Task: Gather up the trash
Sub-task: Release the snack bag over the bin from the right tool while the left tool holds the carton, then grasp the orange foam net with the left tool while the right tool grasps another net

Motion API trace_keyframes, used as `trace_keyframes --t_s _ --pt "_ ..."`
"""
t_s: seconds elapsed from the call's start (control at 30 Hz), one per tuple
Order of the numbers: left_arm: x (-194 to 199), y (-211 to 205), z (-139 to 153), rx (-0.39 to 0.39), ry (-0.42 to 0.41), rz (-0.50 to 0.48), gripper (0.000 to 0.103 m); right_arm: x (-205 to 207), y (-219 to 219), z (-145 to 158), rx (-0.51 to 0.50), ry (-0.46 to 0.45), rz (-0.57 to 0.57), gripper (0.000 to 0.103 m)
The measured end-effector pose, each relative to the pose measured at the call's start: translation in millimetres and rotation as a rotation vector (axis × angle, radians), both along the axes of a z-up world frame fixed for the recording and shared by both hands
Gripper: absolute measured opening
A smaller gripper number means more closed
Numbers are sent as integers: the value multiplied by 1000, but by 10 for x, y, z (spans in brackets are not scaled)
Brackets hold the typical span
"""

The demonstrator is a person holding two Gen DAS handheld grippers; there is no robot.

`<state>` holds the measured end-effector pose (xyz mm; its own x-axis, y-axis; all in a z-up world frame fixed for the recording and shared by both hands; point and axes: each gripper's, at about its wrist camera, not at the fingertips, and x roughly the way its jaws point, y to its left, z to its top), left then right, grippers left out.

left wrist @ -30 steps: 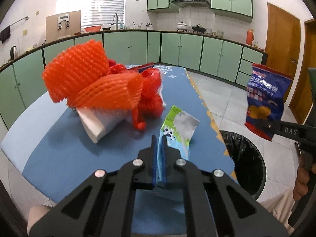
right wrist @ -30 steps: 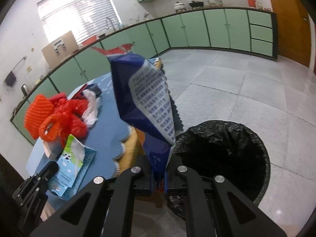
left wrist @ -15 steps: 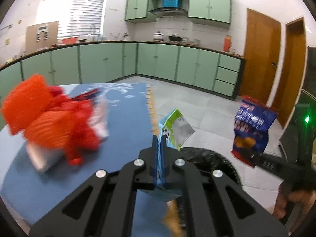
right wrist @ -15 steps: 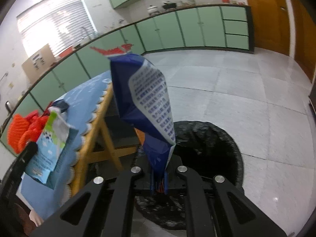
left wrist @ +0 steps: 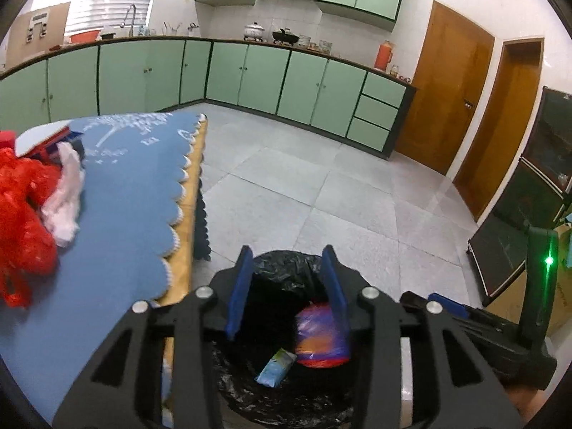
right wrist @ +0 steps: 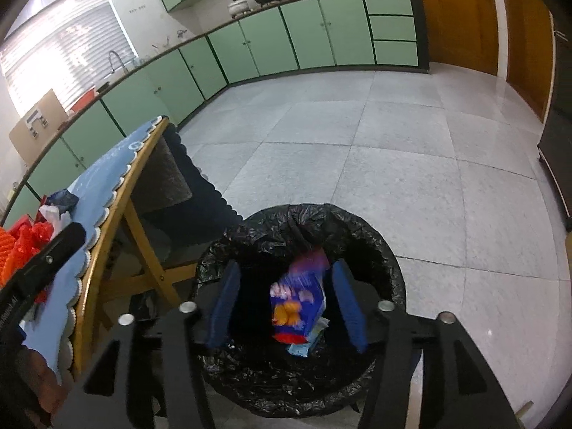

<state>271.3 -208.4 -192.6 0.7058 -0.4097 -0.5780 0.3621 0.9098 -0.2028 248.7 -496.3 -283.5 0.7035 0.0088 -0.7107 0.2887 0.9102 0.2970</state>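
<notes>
Both grippers hang open and empty over the black-lined trash bin (left wrist: 286,268) (right wrist: 357,228). My left gripper (left wrist: 287,289) is above the bin's left part. My right gripper (right wrist: 287,307) is above its middle. A blue chip bag (left wrist: 321,336) (right wrist: 298,304) is in the bin, blurred. A light blue-green carton wrapper (left wrist: 275,366) (right wrist: 304,346) lies in the bin beside and under it. On the table, red mesh and plastic trash (left wrist: 21,207) (right wrist: 25,239) and white crumpled paper (left wrist: 66,196) lie in a heap.
The table with a blue scalloped cloth (left wrist: 136,186) (right wrist: 107,178) stands left of the bin, its wooden legs (right wrist: 143,236) close to the rim. Grey tiled floor (right wrist: 393,143) lies beyond. Green cabinets line the far walls. A dark appliance (left wrist: 518,221) stands at right.
Both grippers moved over the bin and opened. The chip bag left the right gripper and the carton wrapper left the left gripper; both are now in the bin.
</notes>
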Motion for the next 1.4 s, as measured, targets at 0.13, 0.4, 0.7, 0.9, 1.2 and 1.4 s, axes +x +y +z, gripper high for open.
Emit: trace_keyframes --t_s 0.13,0.4,0.7,0.9,1.2,1.4 --pt "-109 263 173 18 -64 50 58 -38 134 145 -28 -40 10 76" --pt "-489 1066 613 102 -198 235 79 -62 841 667 -145 -202 103 97" --pt "-750 2267 1032 185 -290 553 81 124 1896 994 -115 -333 301 97" --pt "-705 2775 1152 162 -281 625 81 195 2653 1083 -89 -378 450 89" --pt "-673 3141 943 136 -249 625 81 299 3366 881 -112 -340 556 66" --pt "-606 3213 804 118 -224 609 81 339 3538 766 -128 -307 598 27"
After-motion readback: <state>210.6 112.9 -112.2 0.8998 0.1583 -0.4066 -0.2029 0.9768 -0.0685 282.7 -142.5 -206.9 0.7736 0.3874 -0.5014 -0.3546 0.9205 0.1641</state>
